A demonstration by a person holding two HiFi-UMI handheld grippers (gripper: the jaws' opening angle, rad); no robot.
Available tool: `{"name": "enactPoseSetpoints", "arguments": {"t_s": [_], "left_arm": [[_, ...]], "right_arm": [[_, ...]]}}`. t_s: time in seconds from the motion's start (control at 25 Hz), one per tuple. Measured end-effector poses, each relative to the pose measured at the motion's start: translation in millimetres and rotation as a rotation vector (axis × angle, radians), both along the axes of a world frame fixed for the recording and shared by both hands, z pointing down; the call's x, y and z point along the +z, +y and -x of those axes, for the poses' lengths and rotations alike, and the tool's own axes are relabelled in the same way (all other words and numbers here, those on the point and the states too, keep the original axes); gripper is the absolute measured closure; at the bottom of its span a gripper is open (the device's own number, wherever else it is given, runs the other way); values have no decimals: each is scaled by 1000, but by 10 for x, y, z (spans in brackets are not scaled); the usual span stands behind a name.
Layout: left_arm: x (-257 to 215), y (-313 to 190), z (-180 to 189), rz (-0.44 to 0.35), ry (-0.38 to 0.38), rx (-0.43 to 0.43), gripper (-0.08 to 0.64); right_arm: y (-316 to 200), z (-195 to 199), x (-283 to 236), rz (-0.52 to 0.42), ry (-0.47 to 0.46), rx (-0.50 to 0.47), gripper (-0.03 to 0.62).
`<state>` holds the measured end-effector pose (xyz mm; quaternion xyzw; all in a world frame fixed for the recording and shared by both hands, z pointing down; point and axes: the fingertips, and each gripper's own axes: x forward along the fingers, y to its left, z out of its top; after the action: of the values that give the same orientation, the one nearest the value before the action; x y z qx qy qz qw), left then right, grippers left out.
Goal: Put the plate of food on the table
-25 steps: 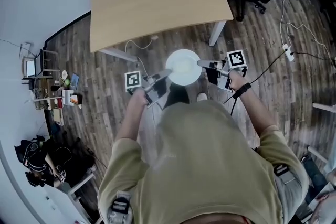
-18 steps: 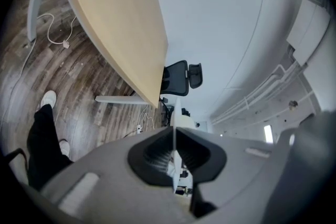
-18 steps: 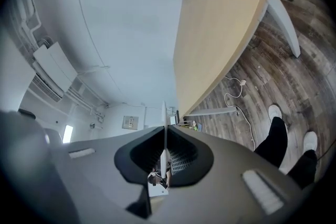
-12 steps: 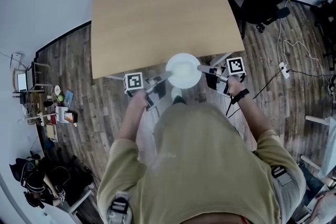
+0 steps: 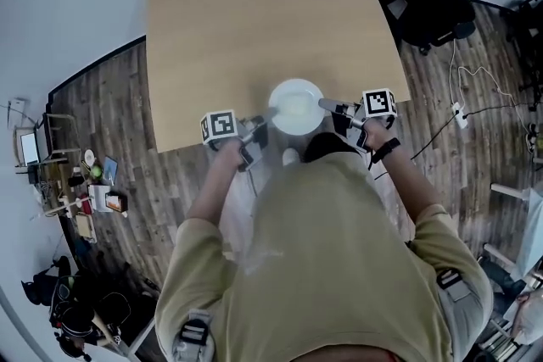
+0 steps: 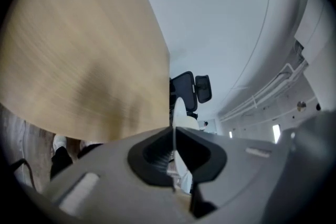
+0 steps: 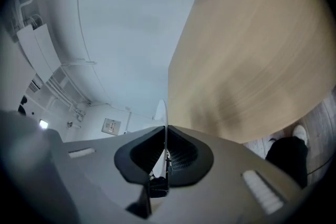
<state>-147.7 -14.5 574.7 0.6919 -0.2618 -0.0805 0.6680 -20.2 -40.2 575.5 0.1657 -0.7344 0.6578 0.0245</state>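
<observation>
jaws of the left gripper point(image 5: 268, 115) are pinched tight on the left rim of the white plate point(image 5: 296, 108), held level over the near edge of the wooden worktop point(image 5: 254, 13); the right gripper point(image 5: 326, 105) clamps the plate's right rim.

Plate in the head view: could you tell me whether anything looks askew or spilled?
Nothing stands out: the plate looks level, gripped at opposite rims by the left gripper and right gripper; nothing spilled.
</observation>
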Motion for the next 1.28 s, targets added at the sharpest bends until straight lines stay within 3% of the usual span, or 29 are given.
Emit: {"name": "enactPoseSetpoints", "arguments": {"t_s": [0.2,0.44,1.04,1.28], "left_arm": [[198,-449,24,20,19,-2,543],[360,-1097,128,3,-45,-26,541],[702,-2911,342,-12,-102,-92,540],[972,-3451,408,-8,-218,-92,529]], "right_arm": [[-465,46,144,-19,32,-35,574],[-1127,168,335,6,34,-62,572],[-3018,399,698,-54,80,-117,568],[-3549,454,952,-72,144,-111,566]]}}
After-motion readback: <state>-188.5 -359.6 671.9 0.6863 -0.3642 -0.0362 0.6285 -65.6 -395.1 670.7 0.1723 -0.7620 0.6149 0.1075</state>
